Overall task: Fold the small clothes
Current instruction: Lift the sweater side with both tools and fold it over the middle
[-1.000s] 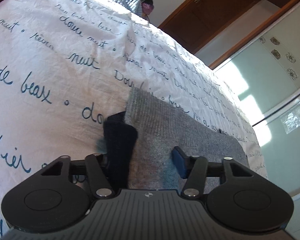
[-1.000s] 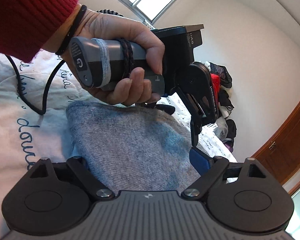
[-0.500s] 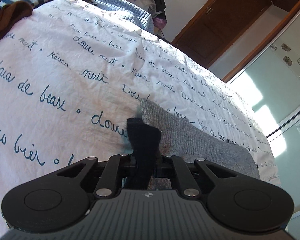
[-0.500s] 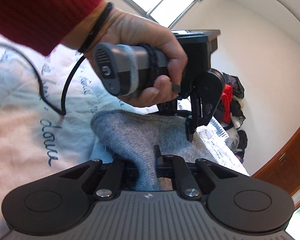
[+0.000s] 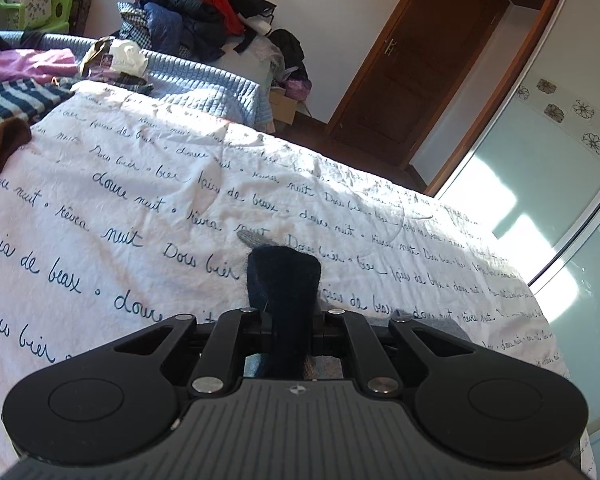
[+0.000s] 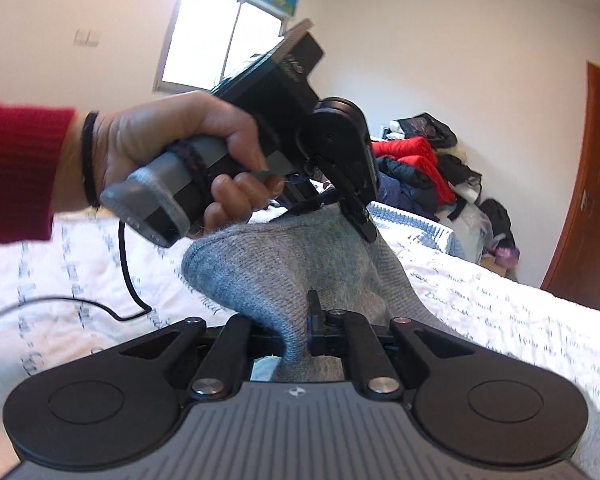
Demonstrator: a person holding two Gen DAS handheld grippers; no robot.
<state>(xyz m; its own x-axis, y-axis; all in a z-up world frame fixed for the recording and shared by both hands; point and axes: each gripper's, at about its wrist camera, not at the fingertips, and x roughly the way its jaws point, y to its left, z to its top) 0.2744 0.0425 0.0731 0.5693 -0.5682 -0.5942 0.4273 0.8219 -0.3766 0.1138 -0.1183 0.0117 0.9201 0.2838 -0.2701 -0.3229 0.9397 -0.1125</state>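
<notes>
Left wrist view: the left gripper [image 5: 286, 320] has its jaws clenched on a dark navy knit edge [image 5: 284, 280] of the garment, which bunches up out of the jaws toward 12 o'clock.
Right wrist view: the right gripper [image 6: 304, 328] has its jaws clenched on a fold of the grey knit garment [image 6: 284, 268], gathered into a narrow neck at the pinch.
Garment's place: raised off the bed in both views, stretched between the two grippers; in the right view it slopes up toward 12 o'clock, where the left gripper [image 6: 364, 224] meets its far edge.
Grey corner: a small grey tip [image 5: 254, 237] peeks out just beyond the navy edge in the left view.
Person's hand: the left hand [image 6: 180, 148] wraps that gripper's handle at 10 o'clock in the right view (red sleeve [image 6: 16, 168], dark wristband).
Cable: a black cable [image 6: 128, 268] hangs from the handle onto the bed.
Bedding: white duvet cover [image 5: 140, 200] printed with dark blue handwriting, with a blue quilted blanket [image 5: 204, 84] past it at 11 o'clock.
Background: a heap of clothes [image 5: 196, 4] at 11 o'clock, a brown wooden door [image 5: 428, 56] at 1 o'clock.
</notes>
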